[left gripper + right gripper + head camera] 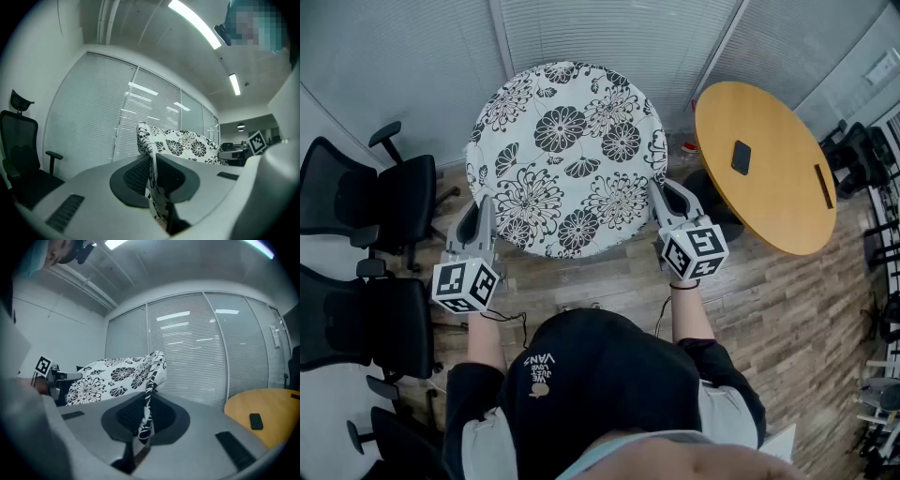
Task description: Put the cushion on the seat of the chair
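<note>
The left gripper's fingers are drawn narrow and pinch a fold of black-and-white flowered fabric between their dark pads. It is the rim of the round cushion, which rises beyond the fingertips. The right gripper's fingers are closed just as tightly on the opposite rim, and a strip of the same cushion hangs down through the gap between them.

In the head view the left gripper grips the cushion's lower left edge and the right gripper its lower right edge. Each gripper's marker cube sits close to the person's hand. The cushion is held up between the two, spread wide and facing the camera, in the air above the wood-plank floor. It touches nothing but the fingers.

Three black office chairs stand in a column along the left side, apart from the cushion. One of them, with a headrest and armrest, shows at the left of the left gripper view.

To the right stands a round wooden bench, with its near edge just beside the cushion's right rim. A small flat black device lies on its top, towards the edge nearest the cushion. The right gripper view shows the same bench and device. Slatted blinds cover the glass walls behind.
</note>
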Action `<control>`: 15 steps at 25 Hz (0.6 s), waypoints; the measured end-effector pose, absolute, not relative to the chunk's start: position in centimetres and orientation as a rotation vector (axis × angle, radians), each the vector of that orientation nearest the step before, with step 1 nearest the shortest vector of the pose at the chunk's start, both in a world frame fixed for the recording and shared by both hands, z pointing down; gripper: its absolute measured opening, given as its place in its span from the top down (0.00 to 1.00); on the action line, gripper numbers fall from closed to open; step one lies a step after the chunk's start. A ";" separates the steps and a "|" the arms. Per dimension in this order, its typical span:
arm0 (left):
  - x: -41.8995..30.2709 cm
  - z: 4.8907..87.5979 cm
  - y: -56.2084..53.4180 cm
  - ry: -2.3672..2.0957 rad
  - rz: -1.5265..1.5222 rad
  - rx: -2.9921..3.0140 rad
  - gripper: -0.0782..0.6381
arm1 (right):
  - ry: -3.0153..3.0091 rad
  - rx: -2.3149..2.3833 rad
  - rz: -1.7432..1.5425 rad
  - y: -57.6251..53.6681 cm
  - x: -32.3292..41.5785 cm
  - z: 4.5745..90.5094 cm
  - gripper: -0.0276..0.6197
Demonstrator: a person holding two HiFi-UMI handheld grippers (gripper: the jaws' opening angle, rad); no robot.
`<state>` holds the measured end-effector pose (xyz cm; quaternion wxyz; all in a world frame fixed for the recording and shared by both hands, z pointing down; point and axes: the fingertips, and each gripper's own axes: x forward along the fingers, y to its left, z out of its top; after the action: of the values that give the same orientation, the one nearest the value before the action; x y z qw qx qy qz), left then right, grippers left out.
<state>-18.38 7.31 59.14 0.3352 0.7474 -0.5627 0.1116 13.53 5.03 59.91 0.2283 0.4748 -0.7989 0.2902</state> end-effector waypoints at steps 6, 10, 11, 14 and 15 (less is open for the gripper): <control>-18.4 59.3 7.1 -1.467 0.295 1.948 0.84 | -2.200 1.311 0.795 4.8 13.5 59.8 0.91; -18.4 59.2 7.1 -1.468 0.298 1.949 0.84 | -2.202 1.310 0.797 4.9 13.5 59.8 0.91; -18.4 59.2 7.1 -1.467 0.297 1.950 0.84 | -2.202 1.309 0.799 4.9 13.5 59.8 0.91; -18.3 59.1 7.1 -1.465 0.297 1.950 0.84 | -2.210 1.308 0.825 4.9 13.4 59.7 0.91; -18.3 59.1 7.1 -1.465 0.297 1.949 0.84 | -2.217 1.307 0.838 4.9 13.4 59.7 0.91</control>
<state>-18.27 7.11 59.05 0.3359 0.7474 -0.5617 0.1140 13.41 4.90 59.69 0.2159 0.4714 -0.7998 0.3024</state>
